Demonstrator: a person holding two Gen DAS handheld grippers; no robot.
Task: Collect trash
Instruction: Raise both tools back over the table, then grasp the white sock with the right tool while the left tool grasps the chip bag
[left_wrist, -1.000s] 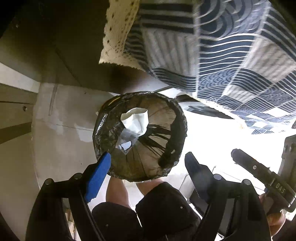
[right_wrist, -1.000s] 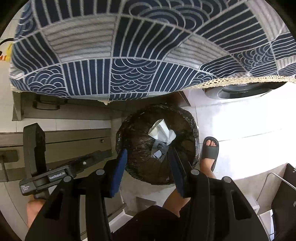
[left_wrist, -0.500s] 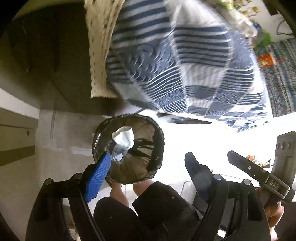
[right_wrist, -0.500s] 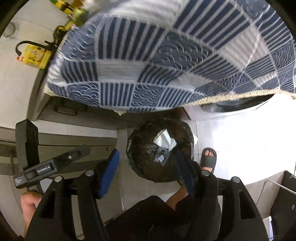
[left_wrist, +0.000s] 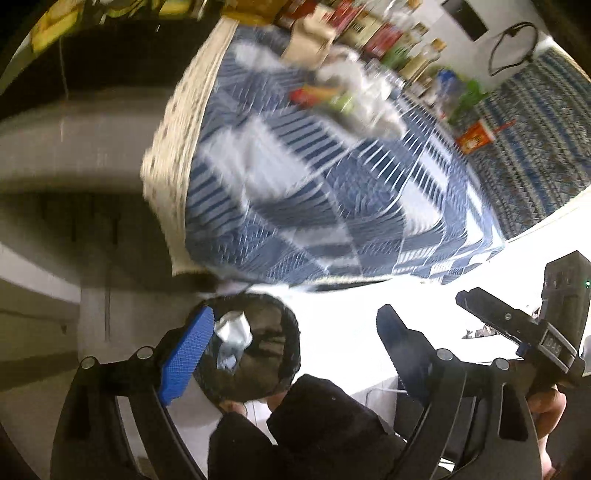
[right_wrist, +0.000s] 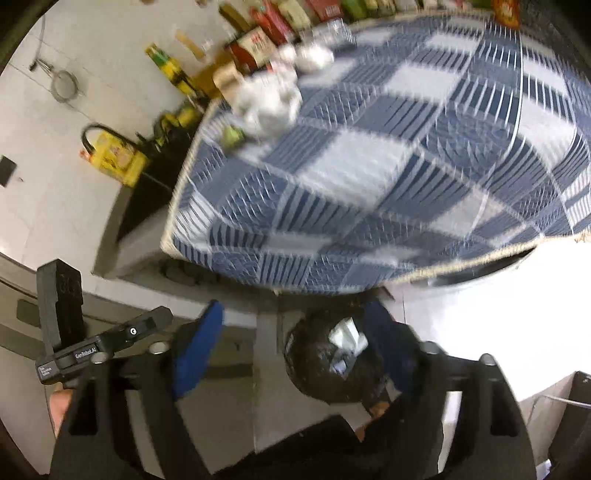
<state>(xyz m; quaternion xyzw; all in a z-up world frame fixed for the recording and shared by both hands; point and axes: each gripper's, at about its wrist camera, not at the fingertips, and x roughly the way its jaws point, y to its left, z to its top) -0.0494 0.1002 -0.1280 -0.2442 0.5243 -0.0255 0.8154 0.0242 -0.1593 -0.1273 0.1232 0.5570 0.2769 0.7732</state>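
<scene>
A bin lined with a black bag (left_wrist: 266, 354) (right_wrist: 325, 369) stands on the floor far below both grippers, with crumpled white paper (left_wrist: 232, 332) (right_wrist: 347, 336) inside it. Above it is the table under a blue patterned cloth (left_wrist: 314, 192) (right_wrist: 369, 166). Crumpled white tissues (left_wrist: 362, 92) (right_wrist: 269, 99) and small wrappers lie at the cloth's far end, blurred. The jaws of my left gripper (left_wrist: 293, 347) are opening and hold nothing. My right gripper (right_wrist: 291, 347) is also opening, with nothing gripped; it shows from the side (left_wrist: 517, 332) in the left wrist view.
Bottles and packets (right_wrist: 266, 37) line the table's far edge, with a yellow package (right_wrist: 114, 155) on the counter beside it. A patterned rug (left_wrist: 535, 147) lies beyond the table. The person's dark-clothed legs (left_wrist: 314, 424) stand just behind the bin.
Both grippers have risen well above the bin, which now looks small. The table top and its trash have come into view. The right jaws have spread much wider, the left slightly.
</scene>
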